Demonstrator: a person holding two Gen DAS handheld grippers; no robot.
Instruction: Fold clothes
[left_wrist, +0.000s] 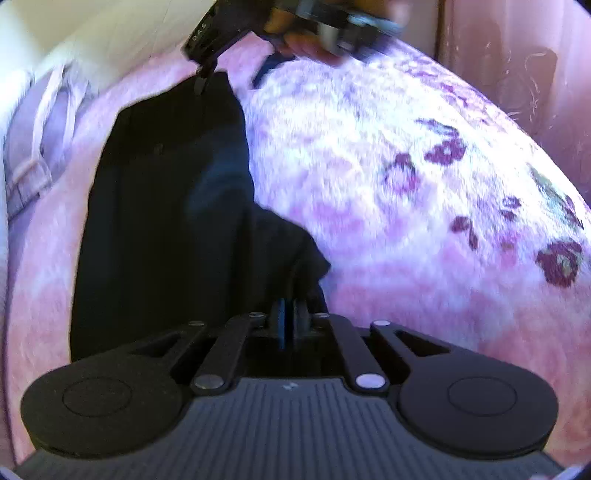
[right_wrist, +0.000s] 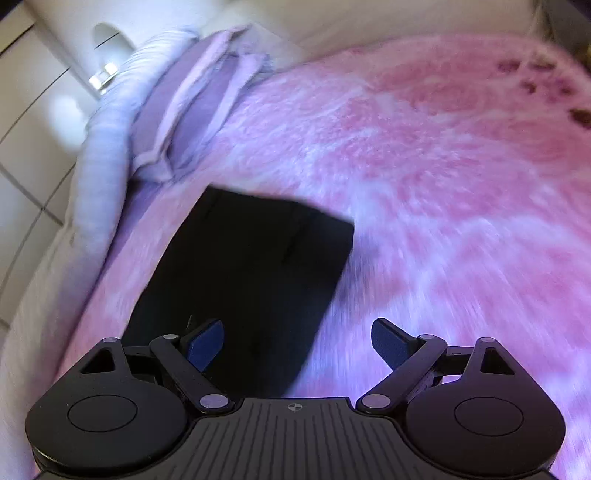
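**Dark garment flat on a fluffy pink blanket**

Dark garment (left_wrist: 166, 221), black and matte, lies as a long smooth panel with straight edges on a fleecy pink blanket (left_wrist: 388, 206) printed with maroon flowers toward 3 o'clock. In the left wrist view a bunched corner of the cloth rises at 6 o'clock into the left gripper (left_wrist: 290, 317), whose pads are pressed together on the fabric. The right gripper (left_wrist: 229, 79) hangs at 12 o'clock over the garment's far end, blurred; the hand behind it is cut off by the frame.

In the right wrist view the right gripper's (right_wrist: 297, 343) blue-padded fingers (right_wrist: 388, 341) stand apart with nothing between them, above the garment's near edge. A lilac pillow (right_wrist: 192, 103) with a flat border sits at 11 o'clock. Motion blur smears the blanket pile, and the garment's seams are hard to read.
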